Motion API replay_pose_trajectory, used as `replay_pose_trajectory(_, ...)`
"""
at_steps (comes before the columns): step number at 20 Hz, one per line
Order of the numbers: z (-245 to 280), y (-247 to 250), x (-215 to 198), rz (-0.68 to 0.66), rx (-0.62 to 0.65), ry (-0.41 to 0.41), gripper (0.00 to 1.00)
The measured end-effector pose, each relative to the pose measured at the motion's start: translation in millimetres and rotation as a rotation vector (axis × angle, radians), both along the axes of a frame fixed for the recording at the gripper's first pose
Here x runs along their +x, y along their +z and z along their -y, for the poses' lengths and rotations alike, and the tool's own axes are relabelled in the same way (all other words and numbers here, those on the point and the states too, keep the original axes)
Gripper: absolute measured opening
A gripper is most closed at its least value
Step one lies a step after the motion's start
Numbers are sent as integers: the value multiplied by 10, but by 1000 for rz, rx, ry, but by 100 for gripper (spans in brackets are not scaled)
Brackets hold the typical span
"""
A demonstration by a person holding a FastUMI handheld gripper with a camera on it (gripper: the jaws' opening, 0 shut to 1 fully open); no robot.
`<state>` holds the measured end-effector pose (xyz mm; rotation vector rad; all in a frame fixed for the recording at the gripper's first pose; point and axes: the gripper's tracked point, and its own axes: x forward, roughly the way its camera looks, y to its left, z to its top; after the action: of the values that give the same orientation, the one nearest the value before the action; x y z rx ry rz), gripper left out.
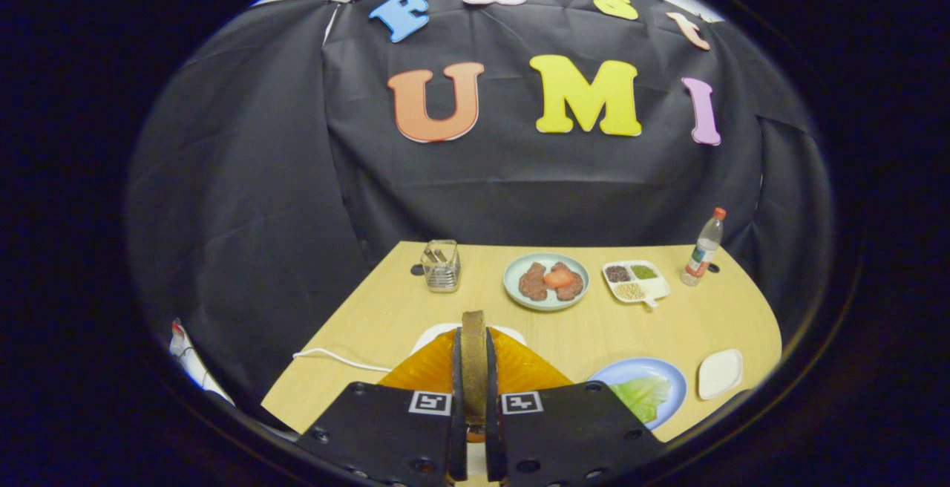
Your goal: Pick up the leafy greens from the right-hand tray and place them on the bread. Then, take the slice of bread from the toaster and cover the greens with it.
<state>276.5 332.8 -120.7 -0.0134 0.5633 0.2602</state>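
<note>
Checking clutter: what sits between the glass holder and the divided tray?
Gripper view: a plate of meat. The gripper has its fingers clamped on a bread slice.

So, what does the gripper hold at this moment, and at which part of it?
The gripper is shut on a slice of bread, held upright on edge between the two fingers. The fingers press on its flat faces; its crust edge sticks out above them.
</note>
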Motion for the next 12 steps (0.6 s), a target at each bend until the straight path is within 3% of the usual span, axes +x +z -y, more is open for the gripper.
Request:
replay_pose_trajectory(6,239,565,-80,94,22,-17,10)
replay_pose_trajectory(12,775,236,21,79,5,-106,10)
